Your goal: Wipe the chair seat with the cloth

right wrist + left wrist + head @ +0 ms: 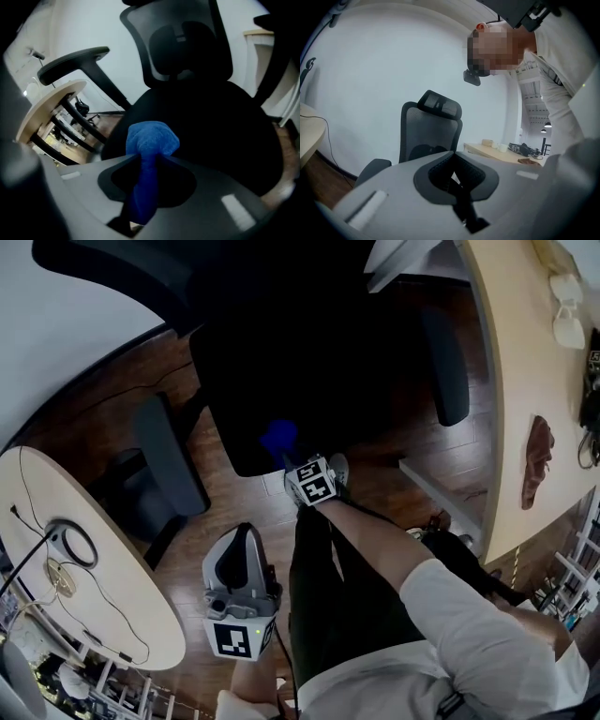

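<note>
The black office chair seat (pixel 309 362) fills the upper middle of the head view, its front edge toward me. My right gripper (pixel 286 457) points steeply down at that front edge and is shut on a blue cloth (pixel 278 439). In the right gripper view the cloth (pixel 151 140) bunches out past the jaws over the dark seat (pixel 215 126). Whether it touches the seat I cannot tell. My left gripper (pixel 242 532) is held low and level to the left of my leg, away from the chair. In its own view the left gripper (pixel 453 157) is shut with nothing in it.
The chair's armrests (pixel 169 454) (pixel 444 357) flank the seat, and its mesh backrest (pixel 180 44) rises behind. A round wooden table (pixel 112 606) with cables stands at the left, a long desk (pixel 520 399) at the right. My dark-trousered legs (pixel 337 615) stand on the wooden floor.
</note>
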